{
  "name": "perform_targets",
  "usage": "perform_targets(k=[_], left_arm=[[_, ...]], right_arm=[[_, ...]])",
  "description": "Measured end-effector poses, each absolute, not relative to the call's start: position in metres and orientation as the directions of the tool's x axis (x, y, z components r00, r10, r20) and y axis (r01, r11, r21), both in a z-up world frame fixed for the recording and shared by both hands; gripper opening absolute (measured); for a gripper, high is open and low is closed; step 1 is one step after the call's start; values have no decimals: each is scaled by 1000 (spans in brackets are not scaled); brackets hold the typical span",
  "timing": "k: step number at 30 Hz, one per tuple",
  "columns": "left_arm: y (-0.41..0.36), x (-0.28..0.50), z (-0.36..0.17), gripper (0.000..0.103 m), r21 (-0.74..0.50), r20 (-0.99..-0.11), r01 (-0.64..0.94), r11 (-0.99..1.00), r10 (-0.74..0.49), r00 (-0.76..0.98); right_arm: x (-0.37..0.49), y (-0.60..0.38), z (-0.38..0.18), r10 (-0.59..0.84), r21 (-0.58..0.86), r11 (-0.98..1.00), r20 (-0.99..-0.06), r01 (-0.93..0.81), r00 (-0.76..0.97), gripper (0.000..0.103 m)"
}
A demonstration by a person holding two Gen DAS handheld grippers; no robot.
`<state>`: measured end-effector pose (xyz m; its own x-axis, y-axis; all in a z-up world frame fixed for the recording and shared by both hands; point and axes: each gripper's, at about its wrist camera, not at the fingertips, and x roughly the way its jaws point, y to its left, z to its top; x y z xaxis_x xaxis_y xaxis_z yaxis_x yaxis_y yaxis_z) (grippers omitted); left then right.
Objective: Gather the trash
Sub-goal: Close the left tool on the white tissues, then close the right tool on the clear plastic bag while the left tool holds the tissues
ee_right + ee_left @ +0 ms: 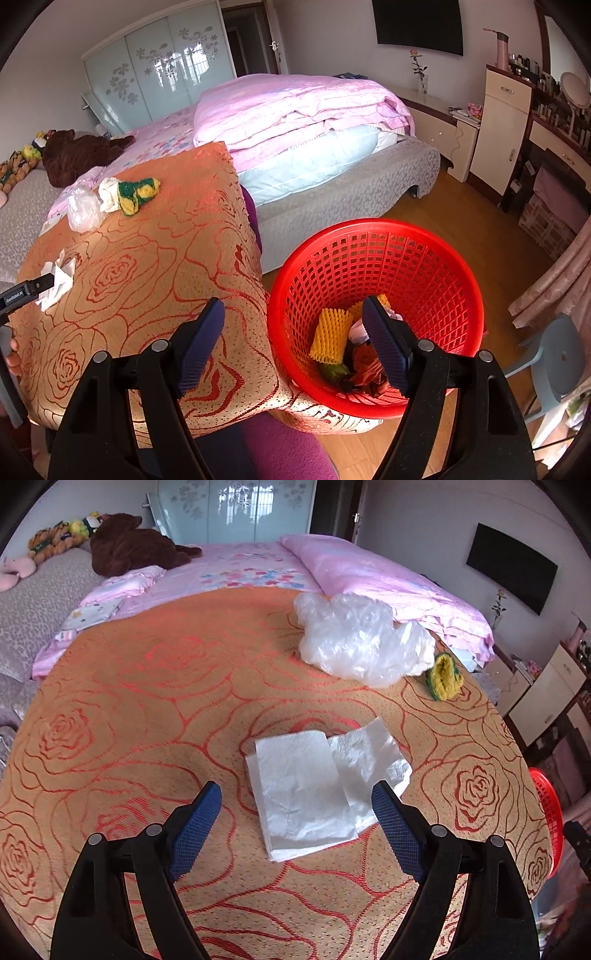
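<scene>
While my left gripper (295, 805) hangs over the table (147, 701), its jaws stand wide apart with nothing between the pads. Just ahead of it lie the tissues (306, 794): 2 flat white sheets, overlapping, the right one creased and crumpled at its edge. Farther back sits a crinkled clear bag (354, 638), touching a yellow-and-green rag (445, 677) near the table's far corner. My right gripper (291, 317) is also wide open and empty, poised above the table's edge and the red basket (424, 251) beside it. In the basket lie yellow foam netting (328, 338), a brown wrapper (365, 363) and other scraps.
</scene>
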<state>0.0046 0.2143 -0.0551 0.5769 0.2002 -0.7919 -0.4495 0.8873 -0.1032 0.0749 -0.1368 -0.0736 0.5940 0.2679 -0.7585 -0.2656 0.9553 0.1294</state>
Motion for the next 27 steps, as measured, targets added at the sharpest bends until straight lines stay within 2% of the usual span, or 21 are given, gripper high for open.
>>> perform_targets(k=[2, 7, 13, 19, 27], left_arm=[[212, 4, -58, 77, -85, -785, -447, 890, 217, 580], [215, 2, -58, 45, -81, -773, -459, 885, 235, 589], [229, -3, -56, 21, -127, -765, -483, 866, 225, 604], [235, -12, -45, 17, -144, -746, -485, 863, 227, 626], [239, -21, -35, 17, -99, -719, -520, 848, 300, 627]], right_arm=[[75, -133, -76, 267, 124, 954, -762, -272, 590, 74], [75, -125, -77, 264, 106, 952, -760, -288, 594, 74], [74, -108, -70, 273, 73, 940, -745, -332, 609, 74], [77, -79, -60, 320, 78, 917, -728, -390, 607, 74], [88, -13, -46, 418, 94, 860, -694, -502, 586, 74]])
